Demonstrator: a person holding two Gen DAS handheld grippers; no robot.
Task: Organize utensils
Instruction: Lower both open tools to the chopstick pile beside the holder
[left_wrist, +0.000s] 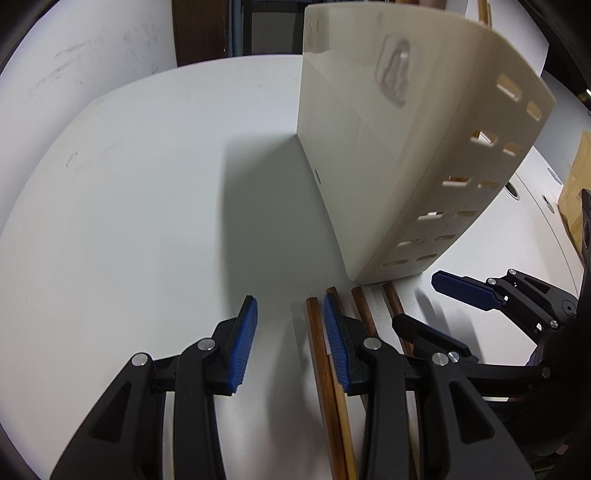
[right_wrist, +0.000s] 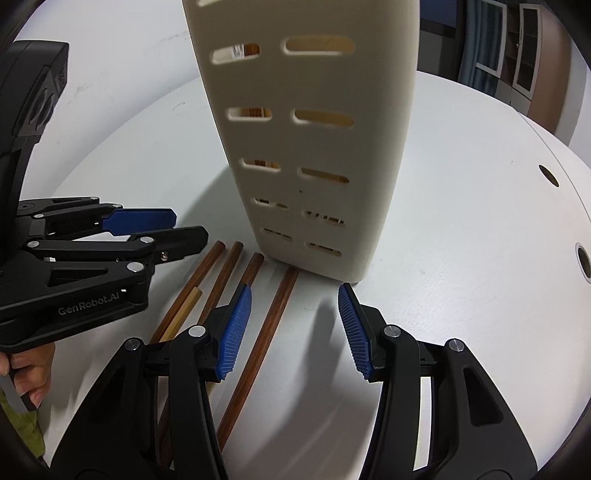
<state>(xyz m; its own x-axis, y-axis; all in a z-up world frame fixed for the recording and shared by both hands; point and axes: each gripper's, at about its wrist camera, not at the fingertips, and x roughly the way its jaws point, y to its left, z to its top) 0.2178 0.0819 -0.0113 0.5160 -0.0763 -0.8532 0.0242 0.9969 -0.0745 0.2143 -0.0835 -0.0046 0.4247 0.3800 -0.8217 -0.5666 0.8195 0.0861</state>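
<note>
Several brown wooden chopsticks (right_wrist: 275, 321) lie side by side on the white table (right_wrist: 461, 229), their tips just short of a tall cream utensil holder (right_wrist: 306, 147) with slotted walls. Wood shows through its slots. My right gripper (right_wrist: 295, 288) hangs open low over the sticks, with one stick lying untouched between its blue pads. In the left wrist view my left gripper (left_wrist: 290, 299) is also open, and the leftmost chopstick (left_wrist: 314, 332) lies beside its right pad. Each gripper shows in the other's view: the right gripper (left_wrist: 416, 298) and the left gripper (right_wrist: 189, 226).
The holder (left_wrist: 369, 166) stands upright near the middle of the table (left_wrist: 110, 221). Round holes (right_wrist: 548, 175) pierce the tabletop at the right. A cardboard box (left_wrist: 576, 192) sits beyond the table edge. A hand (right_wrist: 26, 376) grips the left tool's handle.
</note>
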